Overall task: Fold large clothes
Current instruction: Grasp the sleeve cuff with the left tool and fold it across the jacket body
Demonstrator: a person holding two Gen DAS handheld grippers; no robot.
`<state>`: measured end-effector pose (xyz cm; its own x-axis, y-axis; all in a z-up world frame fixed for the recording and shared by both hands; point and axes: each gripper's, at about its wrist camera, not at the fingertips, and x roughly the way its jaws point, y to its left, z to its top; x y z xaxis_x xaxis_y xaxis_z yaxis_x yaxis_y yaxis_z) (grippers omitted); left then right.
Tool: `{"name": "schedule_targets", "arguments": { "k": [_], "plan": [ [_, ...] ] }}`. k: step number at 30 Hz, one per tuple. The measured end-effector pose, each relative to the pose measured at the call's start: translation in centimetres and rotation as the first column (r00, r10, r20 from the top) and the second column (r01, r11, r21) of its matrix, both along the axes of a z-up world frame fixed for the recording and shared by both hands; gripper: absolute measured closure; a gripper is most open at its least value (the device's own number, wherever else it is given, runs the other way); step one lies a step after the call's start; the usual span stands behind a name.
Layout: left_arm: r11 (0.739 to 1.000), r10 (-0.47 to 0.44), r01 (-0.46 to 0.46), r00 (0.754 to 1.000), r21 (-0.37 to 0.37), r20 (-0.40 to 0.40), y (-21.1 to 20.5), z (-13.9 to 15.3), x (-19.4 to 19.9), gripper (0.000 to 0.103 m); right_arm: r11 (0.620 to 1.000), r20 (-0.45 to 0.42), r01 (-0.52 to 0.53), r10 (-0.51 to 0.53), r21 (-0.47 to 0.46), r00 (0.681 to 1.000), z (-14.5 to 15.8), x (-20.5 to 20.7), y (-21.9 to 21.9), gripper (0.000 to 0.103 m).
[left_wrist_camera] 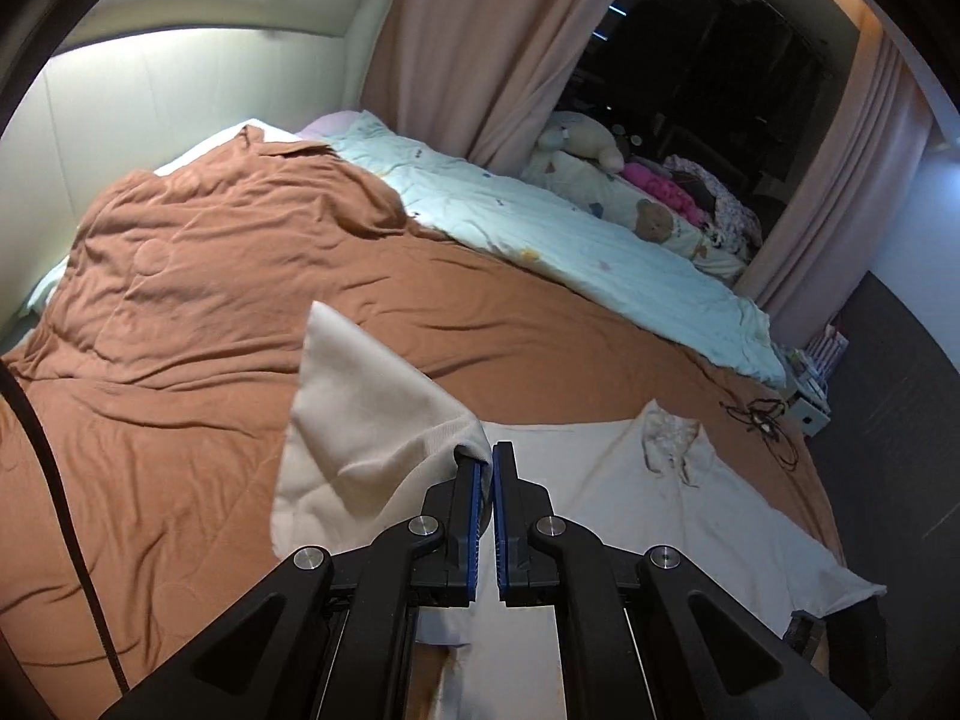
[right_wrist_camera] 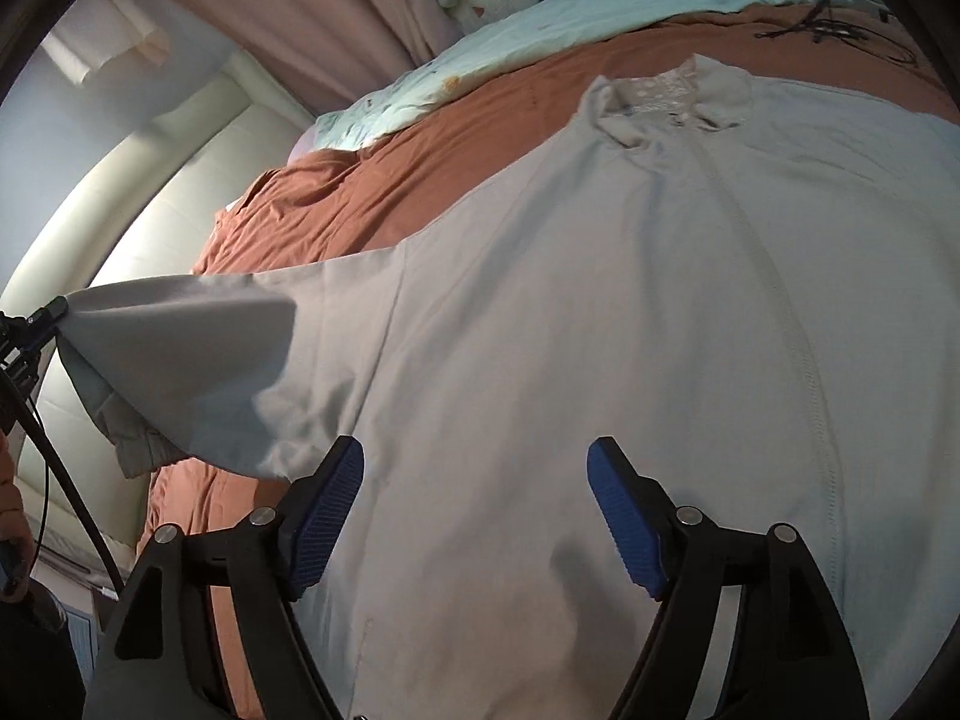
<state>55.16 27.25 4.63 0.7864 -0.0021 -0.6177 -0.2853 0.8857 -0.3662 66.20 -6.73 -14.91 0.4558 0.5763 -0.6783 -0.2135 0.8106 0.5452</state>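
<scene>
Left wrist view: a bed seen from its near side, covered by a rumpled brown sheet (left_wrist_camera: 198,324).
Black strap: a dark strap (left_wrist_camera: 54,492) runs down the far left edge of this view.
Sleeve: a cream sleeve (left_wrist_camera: 366,420) rises off the sheet, left of centre, and ends at the gripper tips.
Left gripper: the left gripper (left_wrist_camera: 485,468) has its blue pads together, clamped on the sleeve end, which drapes over the left finger.
Garment: the cream garment (left_wrist_camera: 600,480) lies flat on the sheet to the right, collar (left_wrist_camera: 672,438) toward the far side.
Quilt: a pale blue quilt (left_wrist_camera: 540,222) lies along the far right side of the bed, with soft toys (left_wrist_camera: 588,141) beyond it by a pink curtain (left_wrist_camera: 474,42).
Cable: a black cable (left_wrist_camera: 762,414) sits tangled on the sheet right of the collar.
Right wrist view: the same garment (right_wrist_camera: 600,300) fills the frame, spread over the brown sheet (right_wrist_camera: 372,180).
Sleeve, right wrist view: at the far left the sleeve (right_wrist_camera: 198,360) is pulled up and out, pinched at its tip by the left gripper (right_wrist_camera: 57,307).
Right gripper: the right gripper (right_wrist_camera: 475,468) has its pads wide apart above the garment's lower body, nothing between them; whether they touch the cloth I cannot tell.
Seam: a stitched seam (right_wrist_camera: 780,312) runs from collar toward the near edge, right of centre.
</scene>
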Motion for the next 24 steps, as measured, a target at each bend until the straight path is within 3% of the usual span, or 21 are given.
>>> {"name": "schedule_targets", "arguments": {
  "k": [4, 7, 11, 17, 21, 23, 24],
  "plan": [
    [0.996, -0.083, 0.083, 0.996, 0.007, 0.011, -3.9, 0.9, 1.0, 0.099, 0.999, 0.016, 0.050, -0.051, 0.017, 0.999, 0.4, -1.1, -3.0, 0.027],
    [0.988, -0.152, 0.152, 0.988, 0.000, 0.004, -7.0, 1.2, 2.0, 0.099, 0.993, 0.008, 0.076, -0.077, 0.088, 0.997, 0.7, -1.5, -4.3, 0.020],
    [0.970, -0.245, 0.245, 0.970, 0.007, 0.006, -10.9, 1.2, 3.1, 0.099, 0.990, 0.008, 0.111, -0.112, 0.084, 0.994, 1.0, -1.7, -5.1, 0.020],
    [0.926, -0.378, 0.377, 0.925, -0.013, -0.031, -16.2, -0.9, 5.4, 0.099, 0.984, 0.002, 0.144, -0.145, 0.104, 0.989, 1.2, -2.9, -7.4, 0.019],
    [0.898, -0.441, 0.436, 0.893, -0.065, -0.090, -19.0, -4.0, 7.1, 0.099, 0.984, -0.001, 0.158, -0.158, 0.087, 0.987, 1.6, -3.4, -9.2, 0.019],
    [0.884, -0.467, 0.456, 0.871, -0.102, -0.154, -20.4, -6.1, 7.9, 0.095, 0.981, -0.009, 0.177, -0.177, 0.086, 0.984, 1.7, -3.5, -9.8, 0.019],
    [0.876, -0.482, 0.465, 0.857, -0.130, -0.181, -20.8, -7.1, 8.2, 0.078, 0.979, -0.012, 0.183, -0.182, 0.090, 0.983, 2.0, -3.8, -10.2, 0.019]
  ]
}}
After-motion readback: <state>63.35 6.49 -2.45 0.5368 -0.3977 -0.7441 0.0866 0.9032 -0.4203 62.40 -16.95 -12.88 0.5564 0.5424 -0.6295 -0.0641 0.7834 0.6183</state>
